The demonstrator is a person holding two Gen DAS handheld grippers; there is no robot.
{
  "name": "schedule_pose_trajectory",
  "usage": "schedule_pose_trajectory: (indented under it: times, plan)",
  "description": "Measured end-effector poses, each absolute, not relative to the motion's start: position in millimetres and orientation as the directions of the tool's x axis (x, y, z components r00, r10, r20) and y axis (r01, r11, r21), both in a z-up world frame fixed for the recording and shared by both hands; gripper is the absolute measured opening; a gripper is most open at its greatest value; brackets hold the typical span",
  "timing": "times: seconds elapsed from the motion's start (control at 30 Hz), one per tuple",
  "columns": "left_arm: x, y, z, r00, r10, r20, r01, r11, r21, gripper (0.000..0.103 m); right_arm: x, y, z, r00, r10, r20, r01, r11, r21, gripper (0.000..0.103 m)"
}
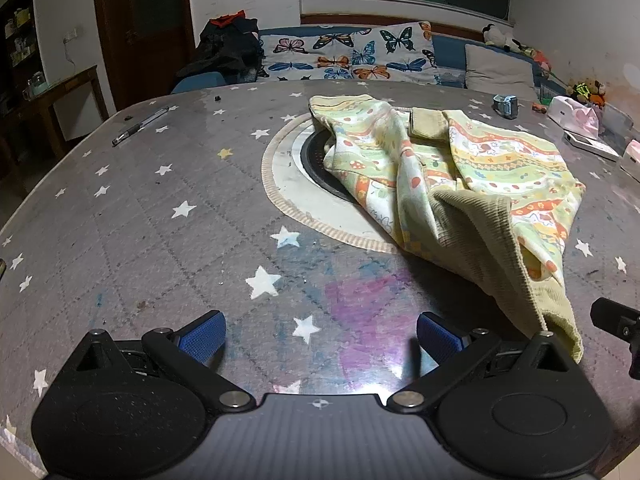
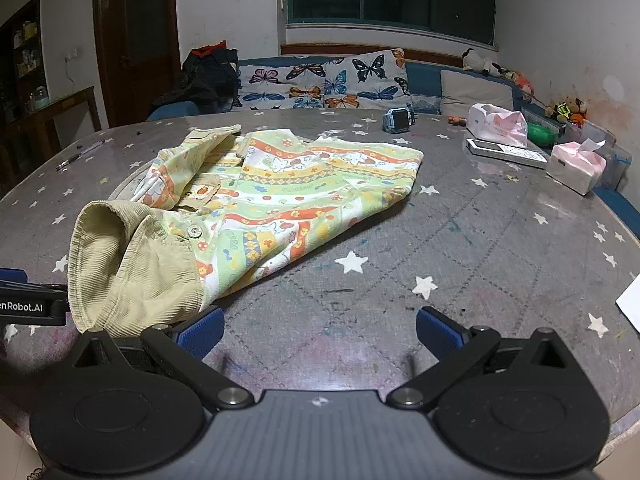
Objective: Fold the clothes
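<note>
A small child's shirt (image 1: pixel 472 184) with a colourful striped print and a khaki corduroy collar lies crumpled on the round table, collar end nearest me; in the right wrist view the shirt (image 2: pixel 280 188) spreads from left of centre. My left gripper (image 1: pixel 320 338) is open and empty, hovering above the table to the left of the collar (image 1: pixel 500 248). My right gripper (image 2: pixel 320 332) is open and empty, its left pad (image 2: pixel 200 334) right at the collar's (image 2: pixel 132 268) edge. Each gripper shows at the edge of the other's view.
The table (image 2: pixel 480 240) has a grey star-print cover and a round centre inset (image 1: pixel 288 176). A pen (image 1: pixel 140 126) lies at the far left. A watch (image 2: pixel 398 118), tissue packs (image 2: pixel 576 164), a remote (image 2: pixel 506 152) and toys sit at the far right. A sofa (image 2: pixel 320 84) stands behind.
</note>
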State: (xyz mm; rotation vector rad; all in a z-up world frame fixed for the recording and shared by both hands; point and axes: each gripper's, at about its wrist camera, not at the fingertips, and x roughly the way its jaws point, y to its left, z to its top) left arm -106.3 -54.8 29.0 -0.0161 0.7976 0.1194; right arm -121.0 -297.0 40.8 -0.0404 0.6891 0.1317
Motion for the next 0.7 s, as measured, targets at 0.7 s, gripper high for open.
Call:
schedule_pose_trajectory:
  times: [0.7]
  plan:
    - [-92.8,-41.2,31.6,0.691,0.116,-0.714,-0.138,0.99,0.027,0.103,-106.9,-289.4,40.9,0.752,0.116,-0.649,-0.149,0.989,0.004,0.103]
